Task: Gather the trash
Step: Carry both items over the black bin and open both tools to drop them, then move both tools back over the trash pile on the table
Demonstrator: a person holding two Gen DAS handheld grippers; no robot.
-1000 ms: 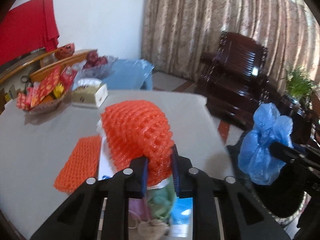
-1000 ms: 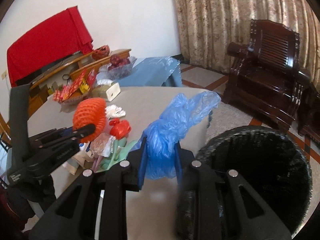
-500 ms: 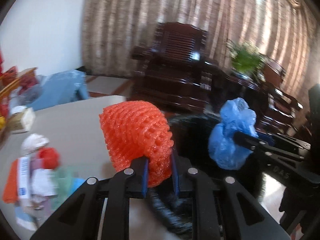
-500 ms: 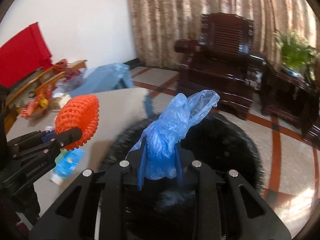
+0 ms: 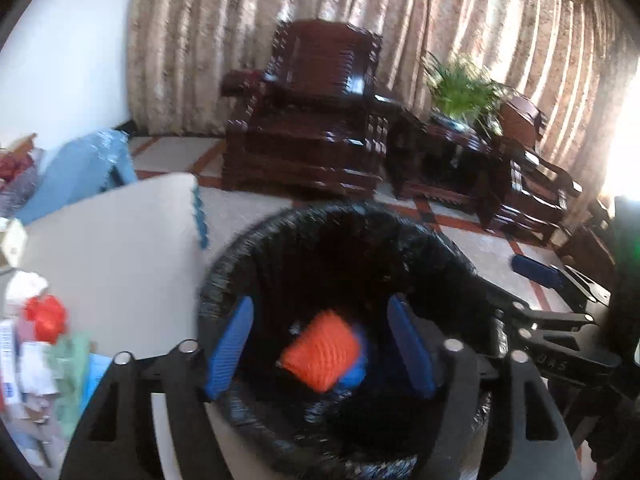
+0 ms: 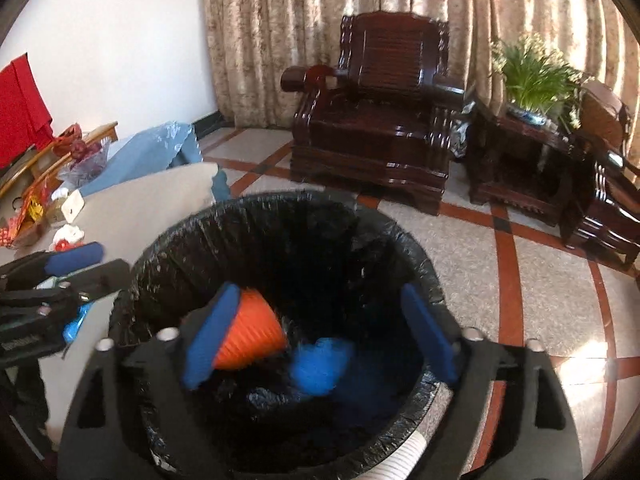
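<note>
Orange foam netting (image 5: 320, 354) and a crumpled blue plastic bag (image 6: 320, 366) lie inside the black-lined bin (image 6: 192, 232), so two pieces of trash are in. My left gripper (image 5: 320, 350) and right gripper (image 6: 320, 336) hang over the bin's mouth, fingers opening with nothing pressed between them. More remains, I judge: a red wad (image 5: 46, 318), white scraps and packets clutter the worktop (image 5: 112, 248) just beside the bin. Beyond stand a dark wooden armchair (image 6: 384, 128) and a potted plant (image 6: 536, 76), well clear of my path.
</note>
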